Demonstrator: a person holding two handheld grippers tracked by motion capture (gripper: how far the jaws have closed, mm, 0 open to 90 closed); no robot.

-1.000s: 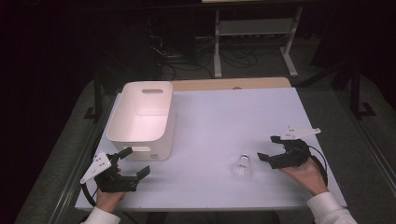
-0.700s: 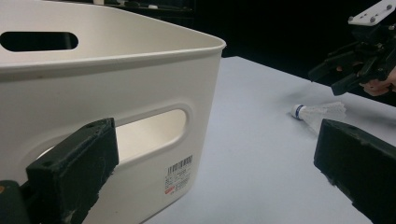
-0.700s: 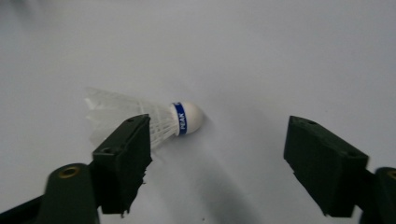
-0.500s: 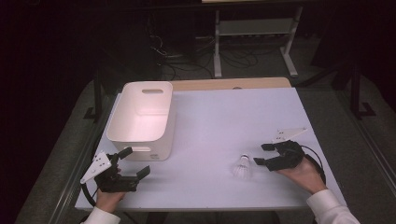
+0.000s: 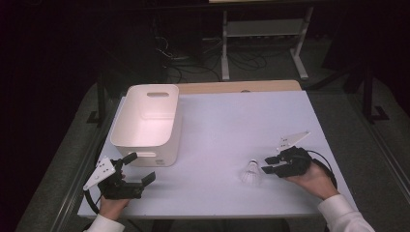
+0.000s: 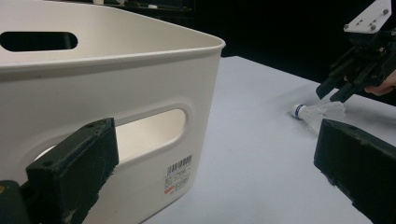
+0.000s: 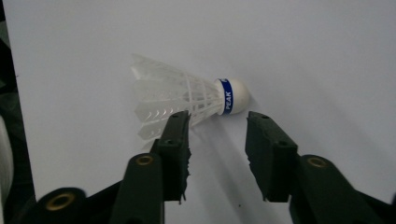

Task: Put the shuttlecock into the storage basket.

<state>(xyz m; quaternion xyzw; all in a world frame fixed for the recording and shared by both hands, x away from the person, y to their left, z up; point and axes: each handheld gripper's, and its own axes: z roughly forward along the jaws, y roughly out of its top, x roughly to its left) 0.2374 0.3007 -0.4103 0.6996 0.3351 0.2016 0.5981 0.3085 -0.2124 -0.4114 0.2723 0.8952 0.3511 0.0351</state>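
Right claw [image 5: 270, 165] sits lower right of the high view, jaws narrowly parted, holding nothing. Shuttlecock [image 5: 251, 172] lies on its side on the worktop [image 5: 241, 121], just left of the claw tips, apparently apart from them, though that is hard to tell from above. In the right gripper view the shuttlecock [image 7: 187, 100] is centre frame, just beyond the right claw [image 7: 217, 123]; one jaw tip overlaps the skirt edge in the picture, and actual contact cannot be told. Long axis runs across the jaw line: white cork with blue band toward frame right, feather skirt toward frame left. Judgement: the coming move is a short push forward and a close near the skirt's narrow end by the cork; the gap looks just about wide enough.

Left claw [image 5: 140, 166] is lower left of the high view, jaws wide, empty, just beside the near end of the white bin [image 5: 147, 121]. Left gripper view: bin wall with handle slot fills frame left, shuttlecock [image 6: 317, 112] mid right, right claw [image 6: 334, 91] above it. The right hand is much nearer the shuttlecock.

The worktop is plain white, flat, matte, with a wooden strip at its far edge. Room is dark; a white metal stand [image 5: 263, 34] and cables are on the floor at upper centre.
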